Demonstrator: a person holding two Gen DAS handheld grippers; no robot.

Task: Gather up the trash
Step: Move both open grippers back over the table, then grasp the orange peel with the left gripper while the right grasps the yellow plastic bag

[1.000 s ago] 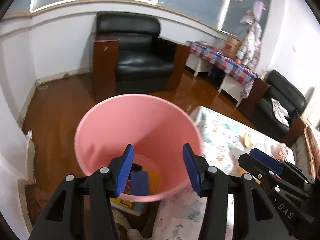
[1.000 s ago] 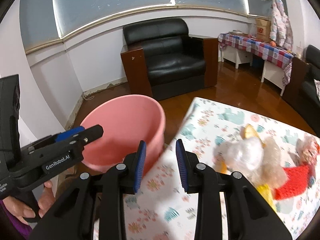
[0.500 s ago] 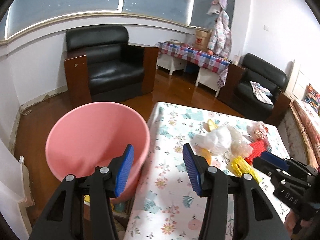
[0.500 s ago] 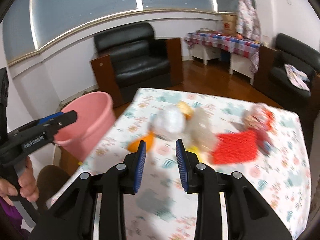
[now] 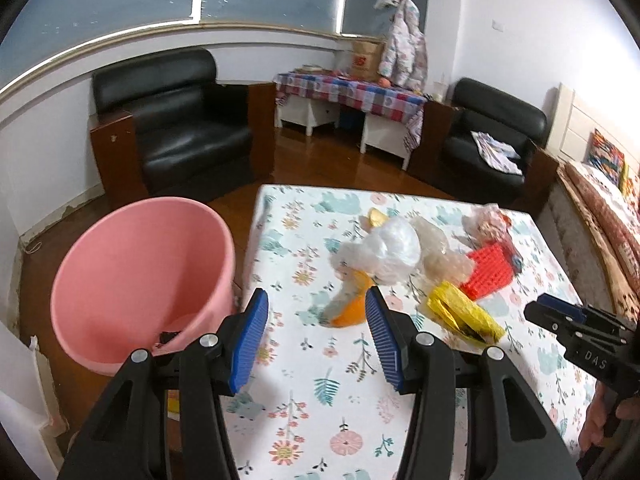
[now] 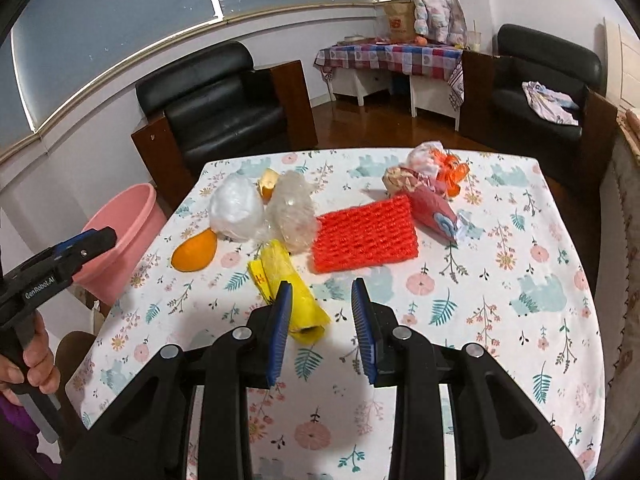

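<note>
A pink bin point(image 5: 140, 276) point(image 6: 120, 236) stands on the floor at the left edge of a floral-cloth table point(image 5: 340, 400) point(image 6: 500, 320). Trash lies in a heap on the cloth: an orange peel point(image 6: 194, 255) point(image 5: 351, 314), a yellow wrapper point(image 6: 288, 292) point(image 5: 464, 314), clear plastic bags point(image 6: 240, 212) point(image 5: 384, 250), a red foam net point(image 6: 362, 236) point(image 5: 490, 272) and crumpled wrappers point(image 6: 424, 176). My left gripper point(image 5: 316, 326) is open above the table's near left part, just short of the peel. My right gripper point(image 6: 320, 316) is open and empty, hovering beside the yellow wrapper.
Two black armchairs point(image 5: 180, 120) point(image 6: 548, 92) stand beyond the table on a wooden floor. A side table with a checked cloth point(image 5: 352, 96) sits against the far wall. A person's hand point(image 6: 28, 364) holds the left gripper's handle.
Both views have swung right, from the pink bin to the table. The bin now lies to the left and the trash heap is ahead of both grippers. Jaw widths look unchanged.
</note>
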